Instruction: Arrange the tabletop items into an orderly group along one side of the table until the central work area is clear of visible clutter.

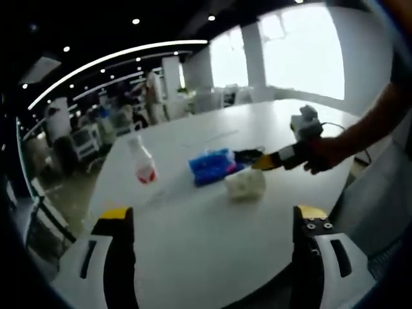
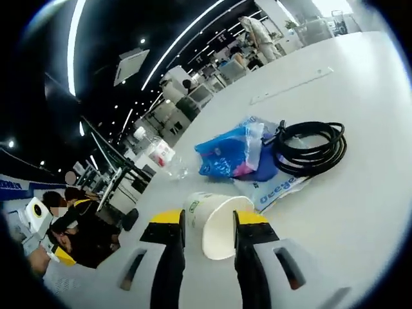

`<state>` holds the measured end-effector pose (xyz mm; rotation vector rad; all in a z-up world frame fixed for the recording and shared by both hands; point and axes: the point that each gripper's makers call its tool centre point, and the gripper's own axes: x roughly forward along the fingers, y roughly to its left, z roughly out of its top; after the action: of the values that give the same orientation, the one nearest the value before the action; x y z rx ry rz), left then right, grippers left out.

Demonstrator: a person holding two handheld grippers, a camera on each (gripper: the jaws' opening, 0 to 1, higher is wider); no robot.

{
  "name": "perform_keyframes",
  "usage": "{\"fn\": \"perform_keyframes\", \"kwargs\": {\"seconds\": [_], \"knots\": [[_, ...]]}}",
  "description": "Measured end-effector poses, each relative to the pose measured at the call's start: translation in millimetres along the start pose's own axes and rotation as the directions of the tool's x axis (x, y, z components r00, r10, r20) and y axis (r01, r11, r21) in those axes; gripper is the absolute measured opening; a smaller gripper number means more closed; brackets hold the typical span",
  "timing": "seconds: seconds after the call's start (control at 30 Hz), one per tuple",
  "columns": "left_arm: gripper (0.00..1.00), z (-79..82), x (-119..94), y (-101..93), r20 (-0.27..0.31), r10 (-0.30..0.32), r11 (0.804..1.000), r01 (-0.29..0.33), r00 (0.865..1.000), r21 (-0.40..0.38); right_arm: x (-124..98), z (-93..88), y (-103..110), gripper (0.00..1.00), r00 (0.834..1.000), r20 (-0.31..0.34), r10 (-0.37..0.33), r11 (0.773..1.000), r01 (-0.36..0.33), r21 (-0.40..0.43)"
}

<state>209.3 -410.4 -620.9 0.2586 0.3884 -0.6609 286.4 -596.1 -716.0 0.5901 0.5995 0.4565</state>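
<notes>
A: Where is the cup (image 2: 219,222) relative to the right gripper (image 2: 209,226)?

B: Right between its jaws. In the right gripper view the paper cup lies on its side on the table (image 2: 360,212), mouth toward the camera, base pointing away toward the other things. Its long axis runs along the jaws, and both yellow-tipped jaws sit against its sides. I judge it pinched, though I can't tell how firmly.

A: And the left gripper (image 1: 212,222)?

B: Spread wide, holding nothing, well back from the clutter. The right one is plainly the nearer; in the left gripper view it comes in from the right, a hand (image 1: 325,154) behind it, reaching to the pale cup (image 1: 245,183).

A: What lies beyond the cup?

B: Just past it a blue packet (image 2: 235,153) on a white printed bag (image 2: 273,190), with a coiled black cable (image 2: 312,148) touching their far side. A clear bottle (image 2: 166,158) with a red and white label stands apart, nearer the table's edge.

A: So the coming move?

B: Probably lifting or sliding the cup toward one side; lying down, it could roll if released.

A: Surface and room?

B: A smooth white table, large and curved-edged. Around it an open office: strip lights, bright windows, desks, people in the distance.
</notes>
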Motion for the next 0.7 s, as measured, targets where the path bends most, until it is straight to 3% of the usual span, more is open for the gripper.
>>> {"fn": "perform_keyframes", "kwargs": {"seconds": [0.1, 0.17, 0.3, 0.53, 0.7], "knots": [[1.0, -4.7, 0, -0.8, -0.026, -0.003, 1.0, 0.003, 1.0, 0.001, 2, -1.0, 9, 0.09, 1.0, -0.021, 0.023, 1.0, -0.023, -0.002], [1.0, -6.9, 1, -1.6, -0.038, -0.005, 1.0, 0.005, 0.999, 0.012, 3, -1.0, 14, 0.04, 0.999, -0.034, 0.039, 0.999, -0.039, -0.008], [1.0, -5.8, 1, -4.8, -0.037, -0.004, 0.997, 0.006, 0.999, 0.073, 3, 1.3, 27, 0.0, 0.997, -0.048, 0.068, 0.997, -0.069, -0.021], [1.0, -10.1, 3, -7.8, -0.062, -0.022, 0.997, 0.026, 0.998, 0.074, 0, 9.3, 41, 0.0, 0.993, -0.07, 0.095, 0.993, -0.1, -0.069], [1.0, -11.6, 3, -10.7, -0.069, -0.034, 0.994, 0.041, 0.997, 0.1, 0, 19.2, 54, 0.0, 0.989, -0.099, 0.11, 0.976, -0.127, -0.177]]}}
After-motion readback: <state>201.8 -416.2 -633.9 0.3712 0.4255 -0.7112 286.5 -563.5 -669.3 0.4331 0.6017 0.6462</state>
